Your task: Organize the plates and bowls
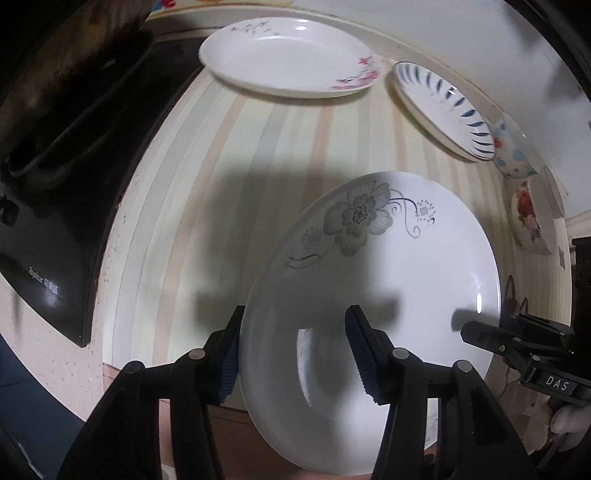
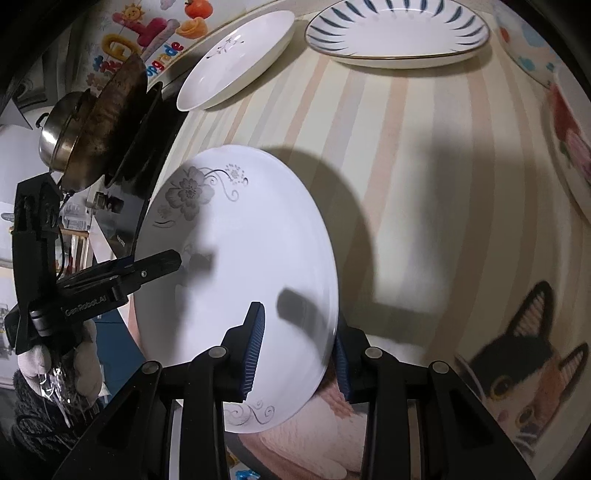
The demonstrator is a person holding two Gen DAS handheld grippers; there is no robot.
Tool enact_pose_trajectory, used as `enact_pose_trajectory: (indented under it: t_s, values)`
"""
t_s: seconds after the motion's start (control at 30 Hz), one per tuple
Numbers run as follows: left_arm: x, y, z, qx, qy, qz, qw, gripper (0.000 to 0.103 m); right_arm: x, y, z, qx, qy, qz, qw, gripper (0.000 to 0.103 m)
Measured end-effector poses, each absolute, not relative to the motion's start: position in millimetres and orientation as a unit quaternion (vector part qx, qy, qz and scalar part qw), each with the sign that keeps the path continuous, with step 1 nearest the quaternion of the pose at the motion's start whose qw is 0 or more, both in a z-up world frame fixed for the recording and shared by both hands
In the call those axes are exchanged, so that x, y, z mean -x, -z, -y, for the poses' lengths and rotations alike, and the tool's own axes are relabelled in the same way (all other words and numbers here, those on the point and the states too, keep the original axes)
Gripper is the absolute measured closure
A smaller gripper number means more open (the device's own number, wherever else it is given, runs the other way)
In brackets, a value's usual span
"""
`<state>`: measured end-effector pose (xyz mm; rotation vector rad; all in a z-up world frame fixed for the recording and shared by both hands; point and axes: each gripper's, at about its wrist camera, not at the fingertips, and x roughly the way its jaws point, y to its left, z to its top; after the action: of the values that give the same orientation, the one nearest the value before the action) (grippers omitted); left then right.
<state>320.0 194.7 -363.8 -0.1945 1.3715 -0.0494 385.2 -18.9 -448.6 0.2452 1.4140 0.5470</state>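
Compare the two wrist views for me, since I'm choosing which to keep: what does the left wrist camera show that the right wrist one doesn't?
Only the left wrist view shows the pink blossoms on the far white plate and the left tool straddling the near rim of the grey-flower plate. Only the right wrist view shows the steel pot, the cat picture, a gloved hand, and the right tool straddling that plate's rim. Both share the grey-flower plate, the blue-striped plate and the striped tablecloth.

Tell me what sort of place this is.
Most likely a home kitchen counter. A black cooktop carries a worn pan and a steel pot, and several decorated plates sit on a striped table covering.
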Motion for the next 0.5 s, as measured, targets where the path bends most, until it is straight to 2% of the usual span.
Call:
enact_pose_trajectory:
  t_s: [0.23, 0.5]
  values:
    - [-312.7, 339.5, -164.6, 0.076, 0.048, -0.622, 0.778, 0.052, -371.0, 423.2, 54.1, -0.125, -0.235, -0.629, 0.73, 0.066]
    - [-312.0, 334.9, -107.0, 0.057, 0.092, -0.619, 0.778, 0.052, -349.3, 399.4, 113.5, -0.136, -0.202, -0.614, 0.751, 0.066]
